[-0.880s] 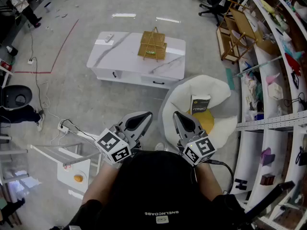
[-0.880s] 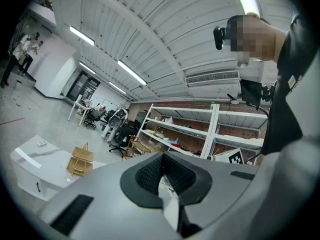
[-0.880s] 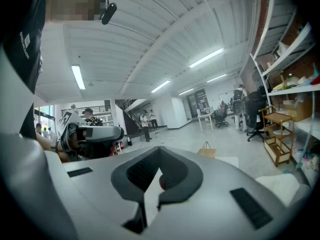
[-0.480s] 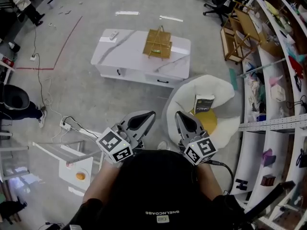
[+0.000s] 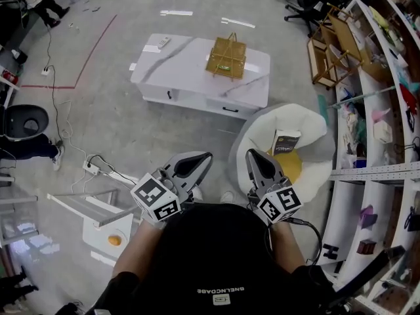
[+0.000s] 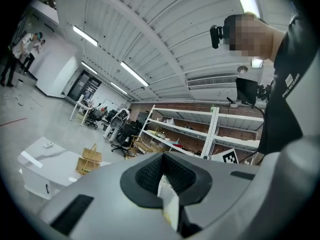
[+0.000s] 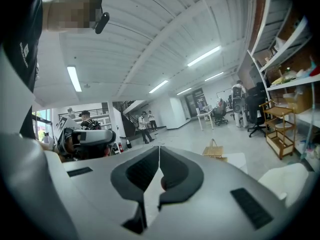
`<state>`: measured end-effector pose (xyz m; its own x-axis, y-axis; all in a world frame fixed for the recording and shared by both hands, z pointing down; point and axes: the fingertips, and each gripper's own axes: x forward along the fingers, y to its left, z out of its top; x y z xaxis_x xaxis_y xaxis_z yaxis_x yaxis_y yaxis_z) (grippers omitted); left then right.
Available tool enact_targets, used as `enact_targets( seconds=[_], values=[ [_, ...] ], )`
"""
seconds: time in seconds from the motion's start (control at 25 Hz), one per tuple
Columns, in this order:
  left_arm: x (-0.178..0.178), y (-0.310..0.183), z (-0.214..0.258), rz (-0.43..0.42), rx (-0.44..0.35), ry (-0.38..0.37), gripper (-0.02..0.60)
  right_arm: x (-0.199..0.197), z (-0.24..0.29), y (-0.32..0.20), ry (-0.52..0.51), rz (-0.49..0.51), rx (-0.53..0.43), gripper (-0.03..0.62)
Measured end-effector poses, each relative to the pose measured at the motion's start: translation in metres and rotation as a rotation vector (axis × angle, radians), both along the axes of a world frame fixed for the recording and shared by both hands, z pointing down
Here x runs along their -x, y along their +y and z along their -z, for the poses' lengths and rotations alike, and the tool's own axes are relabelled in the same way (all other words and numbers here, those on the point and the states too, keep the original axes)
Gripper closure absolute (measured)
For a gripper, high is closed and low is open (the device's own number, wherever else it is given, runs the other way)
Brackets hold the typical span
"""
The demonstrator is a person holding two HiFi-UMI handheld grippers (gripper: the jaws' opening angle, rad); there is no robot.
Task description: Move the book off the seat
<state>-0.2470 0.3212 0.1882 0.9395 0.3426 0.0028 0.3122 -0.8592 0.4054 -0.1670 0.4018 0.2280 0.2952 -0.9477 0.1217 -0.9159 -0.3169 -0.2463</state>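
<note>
The book (image 5: 286, 142) stands leaning on a white beanbag seat (image 5: 308, 126), just behind a yellow cushion (image 5: 290, 166), right of centre in the head view. My left gripper (image 5: 202, 157) and my right gripper (image 5: 252, 156) are held level in front of my chest, both shut with nothing between their jaws. The right gripper's tips hover at the seat's near left rim, apart from the book. In the left gripper view the left gripper (image 6: 161, 158) has its jaws meeting. The right gripper (image 7: 159, 149) looks the same in the right gripper view.
A white marble-top low table (image 5: 190, 67) carries a wicker basket (image 5: 226, 56) and a remote (image 5: 163, 42). Metal shelving (image 5: 377, 120) lines the right side, with a wooden rack (image 5: 328, 41) beyond the seat. A small white stand (image 5: 105, 225) and floor cables (image 5: 98, 169) lie at my left.
The head view has shifted, so the table, basket and seat sit a little further right. Both grippers keep their place before my chest and stay shut.
</note>
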Motion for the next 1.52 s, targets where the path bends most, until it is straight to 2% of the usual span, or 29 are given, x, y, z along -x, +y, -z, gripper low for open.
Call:
enact_targets(
  seconds=[0.16,0.32,0.64,0.76,1.04,1.2,1.52],
  values=[
    [0.013,-0.022,-0.009,-0.009,-0.018,-0.008,0.577,0.010,-0.013,-0.013,0.040,-0.011,0.042,0.577],
    [0.018,-0.040,-0.018,0.000,-0.004,-0.024,0.577,0.013,-0.020,-0.023,0.052,-0.025,0.071,0.577],
    [-0.001,-0.062,-0.029,0.011,-0.001,-0.048,0.577,-0.007,-0.026,-0.050,0.045,-0.024,0.071,0.577],
    [-0.011,-0.067,-0.029,-0.011,0.003,-0.045,0.577,-0.017,-0.027,-0.059,0.046,-0.023,0.071,0.577],
    [-0.056,-0.076,-0.033,-0.045,-0.004,-0.068,0.577,-0.057,-0.030,-0.076,0.041,-0.013,0.082,0.577],
    [-0.087,-0.079,-0.037,-0.056,-0.008,-0.080,0.577,-0.094,-0.030,-0.077,-0.028,-0.039,0.042,0.577],
    [-0.160,-0.085,-0.039,-0.054,0.000,-0.118,0.577,-0.173,-0.032,-0.074,-0.056,-0.062,0.040,0.576]
  ],
)
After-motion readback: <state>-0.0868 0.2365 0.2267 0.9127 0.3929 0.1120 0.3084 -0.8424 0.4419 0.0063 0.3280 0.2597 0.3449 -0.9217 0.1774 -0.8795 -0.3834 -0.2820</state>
